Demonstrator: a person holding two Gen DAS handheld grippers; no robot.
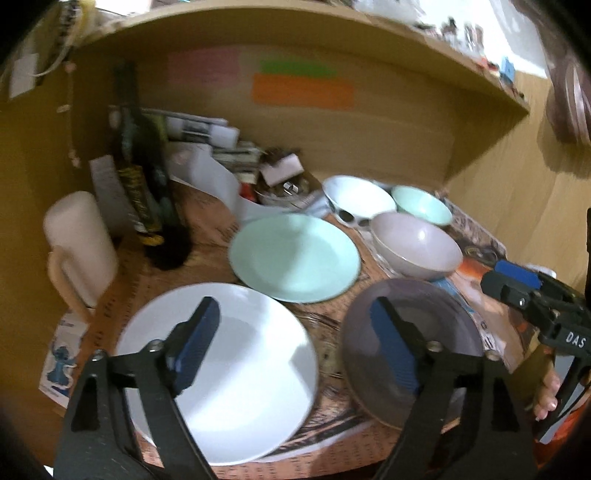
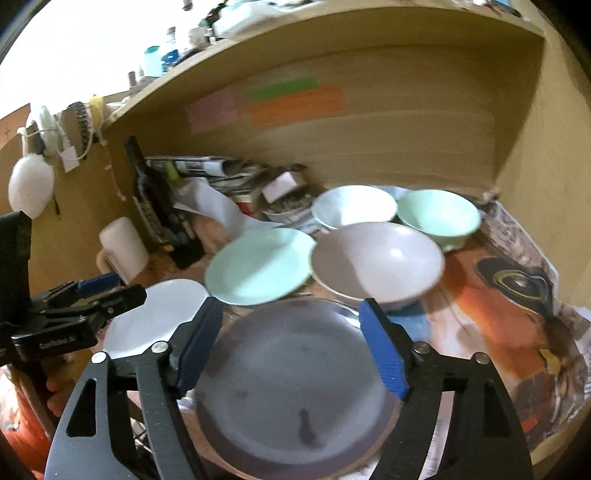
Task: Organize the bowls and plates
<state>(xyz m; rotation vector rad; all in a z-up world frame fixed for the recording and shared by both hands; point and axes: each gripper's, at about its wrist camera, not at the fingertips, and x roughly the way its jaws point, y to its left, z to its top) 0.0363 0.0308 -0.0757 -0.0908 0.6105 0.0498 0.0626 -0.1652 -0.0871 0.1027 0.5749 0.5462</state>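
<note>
Two printed marks can be read: "DAS" on the right hand-held gripper (image 1: 517, 284) seen from the left wrist, "CanRobot.AI" roughly on the left hand-held gripper (image 2: 107, 291) seen from the right. Only the left view shows the blue cartoon sticker (image 1: 61, 363). Both stand released, holding nothing: the left above the white plate (image 1: 221, 373), the right above the mauve plate (image 2: 295, 398) on the surface (image 2: 491, 317)

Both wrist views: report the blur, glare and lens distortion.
Left wrist view: shelf edge bows from the fisheye, corners go black, the bowls at the back smear, and the white plate carries soft glare. Right wrist view: window area top left blows out white, the purple plate and green plate are motion-blurred.
</note>
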